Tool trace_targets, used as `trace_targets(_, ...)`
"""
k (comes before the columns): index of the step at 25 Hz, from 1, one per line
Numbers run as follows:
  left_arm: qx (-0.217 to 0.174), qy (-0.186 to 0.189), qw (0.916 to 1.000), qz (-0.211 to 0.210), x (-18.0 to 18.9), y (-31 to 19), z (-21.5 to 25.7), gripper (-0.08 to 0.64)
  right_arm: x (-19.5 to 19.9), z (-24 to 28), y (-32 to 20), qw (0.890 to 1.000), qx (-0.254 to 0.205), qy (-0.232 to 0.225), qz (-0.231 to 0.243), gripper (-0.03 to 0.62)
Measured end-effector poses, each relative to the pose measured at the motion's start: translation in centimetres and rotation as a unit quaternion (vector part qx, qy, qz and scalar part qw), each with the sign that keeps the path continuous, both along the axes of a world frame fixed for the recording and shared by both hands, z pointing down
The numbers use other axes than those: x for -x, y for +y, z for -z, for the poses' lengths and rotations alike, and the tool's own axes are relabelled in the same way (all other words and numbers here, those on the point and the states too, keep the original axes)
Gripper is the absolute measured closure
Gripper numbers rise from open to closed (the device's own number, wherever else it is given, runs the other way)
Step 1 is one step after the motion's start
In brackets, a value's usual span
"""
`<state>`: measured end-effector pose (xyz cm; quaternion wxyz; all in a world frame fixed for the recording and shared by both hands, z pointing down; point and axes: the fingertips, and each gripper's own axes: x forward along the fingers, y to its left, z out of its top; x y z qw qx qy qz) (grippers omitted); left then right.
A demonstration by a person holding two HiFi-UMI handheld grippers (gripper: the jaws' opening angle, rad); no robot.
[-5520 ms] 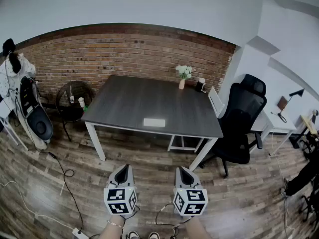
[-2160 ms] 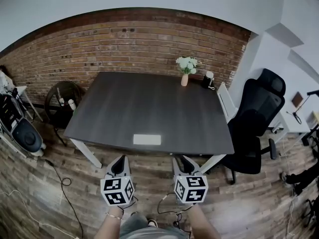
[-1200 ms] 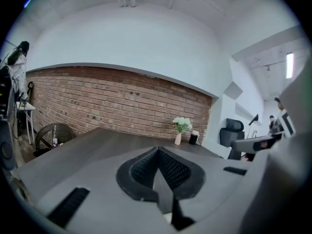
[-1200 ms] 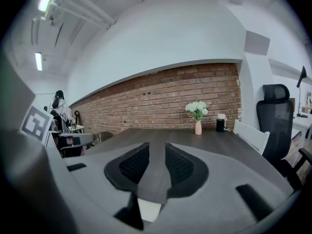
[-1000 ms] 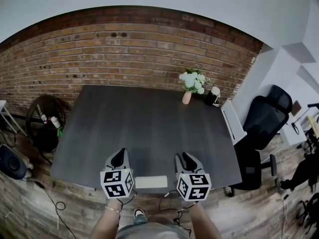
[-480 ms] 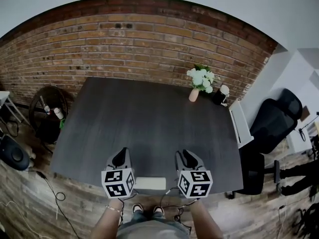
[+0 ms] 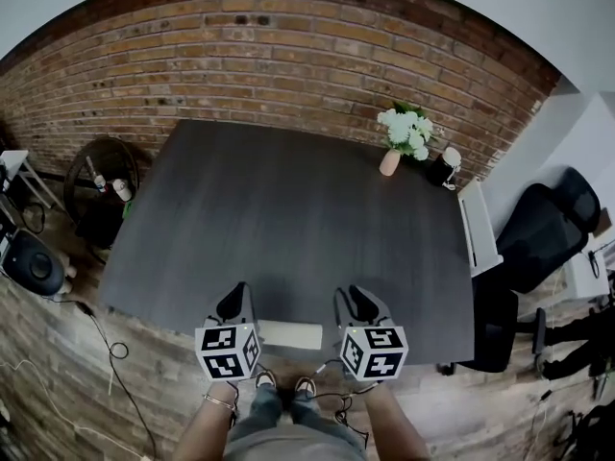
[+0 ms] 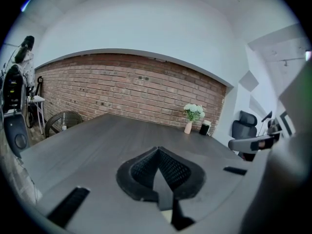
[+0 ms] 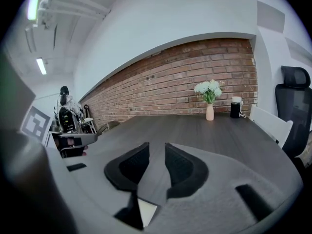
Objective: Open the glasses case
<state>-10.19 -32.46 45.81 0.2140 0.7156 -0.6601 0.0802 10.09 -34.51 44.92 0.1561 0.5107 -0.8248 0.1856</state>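
Risk of nudging the flat white glasses case (image 7: pixel 290 334) off the dark grey bench (image 7: pixel 288 209) edge: left gripper (image 7: pixel 231 302) jaws clenched, right gripper (image 7: pixel 358 302) jaws parted, empty.

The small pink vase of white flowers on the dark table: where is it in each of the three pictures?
Head view: the small pink vase of white flowers upper right, at the far right corner of the dark table.
Left gripper view: vase right of centre, near the far edge.
Right gripper view: vase right of centre, higher up.
Shared landmark: the red brick wall behind it.
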Motion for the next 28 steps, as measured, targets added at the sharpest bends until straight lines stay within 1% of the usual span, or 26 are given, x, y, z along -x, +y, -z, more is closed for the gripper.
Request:
trace_targets(8, 0.049, 0.007, 0.9985, 0.026, -0.1, 3.1, -4.8, 0.565, 0.5, -5.0, 2.2, 0.998, 0.051, 0.007, 0.024, 0.488)
trace_targets(15, 0.097, 0.016, 0.9935, 0.057, 0.0, 7.2, -9.3, 0.565, 1.1, -9.1, 4.3, 0.994, 0.091, 0.019, 0.062, 0.488)
trace_targets(20, 0.12, 0.022, 0.9902, 0.068, -0.7, 9.7, -12.0, 0.565, 1.9, -10.9, 5.9, 0.989, 0.103, 0.034, 0.098, 0.488)
trace_targets(24, 0.125, 0.025, 0.9894, 0.069, -1.5, 10.4, -13.3, 0.565, 2.2, -11.9, 6.7, 0.986, 0.105, 0.048, 0.123, 0.488)
trace_targets(28, 0.139, 0.03, 0.9876, 0.067, -2.4, 10.8, -14.8, 0.565, 2.1, -12.7, 7.4, 0.983, 0.107, 0.063, 0.137, 0.488)
